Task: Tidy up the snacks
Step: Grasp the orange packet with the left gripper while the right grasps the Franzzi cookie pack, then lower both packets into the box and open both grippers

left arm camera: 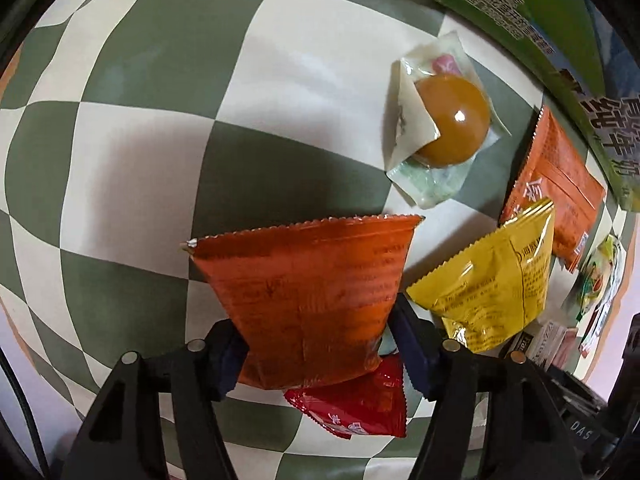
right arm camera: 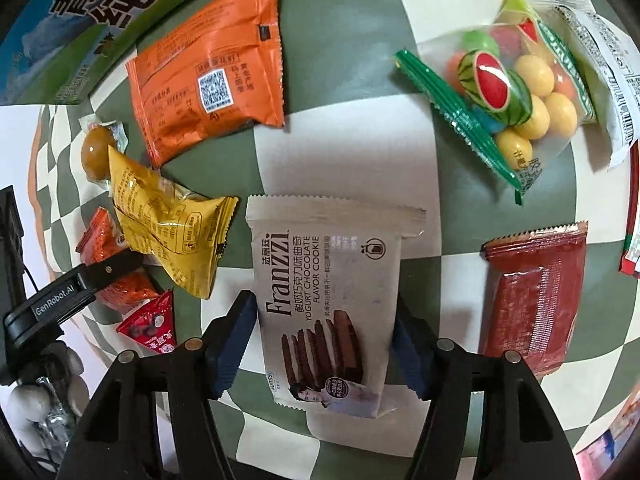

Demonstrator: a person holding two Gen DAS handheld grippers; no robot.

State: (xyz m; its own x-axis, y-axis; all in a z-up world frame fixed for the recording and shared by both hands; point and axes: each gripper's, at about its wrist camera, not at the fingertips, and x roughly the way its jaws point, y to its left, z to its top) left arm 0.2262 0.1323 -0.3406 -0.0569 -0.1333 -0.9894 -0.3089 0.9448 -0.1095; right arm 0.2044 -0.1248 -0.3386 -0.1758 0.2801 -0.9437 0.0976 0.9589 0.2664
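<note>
- Two grippers were down over a green-and-cream checkered cloth (left arm camera: 152, 92), each with a snack pack between its pads.
- Left gripper (left arm camera: 316, 346) pointed straight down, jaws narrowed onto an orange-red packet (left arm camera: 308, 296). Both blue pads touched the packet's sides near its lower end; the serrated top edge fanned out toward 12 o'clock from the jaws.
- A small red sachet (left arm camera: 360, 404) lay on the cloth under that packet, at about 6 o'clock of the grip point.
- Yellow packet (left arm camera: 492, 284) sat at 2 o'clock of the left gripper, just beside its right finger. I couldn't tell whether they touched.
- A wrapped amber ball sweet (left arm camera: 444, 120) lay at 1 o'clock, well apart from the jaws. An orange packet (left arm camera: 556, 188) was past the yellow one, against a green milk carton (left arm camera: 532, 20).
- Right gripper (right arm camera: 324, 344) was tilted steeply down, jaws part-closed around a white Franzzi cookie pack (right arm camera: 328, 300). Right pad was on the pack's edge, left pad just at the other edge; contact on the left side was unclear.
- The cookie pack ran lengthwise along the fingers, sealed end toward 12 o'clock.
- Dark red bar pack (right arm camera: 536, 300) lay at 3 o'clock of the right gripper, near but apart.
- Clear bag of fruit candies (right arm camera: 508, 88) lay at 1 o'clock, well apart.
</note>
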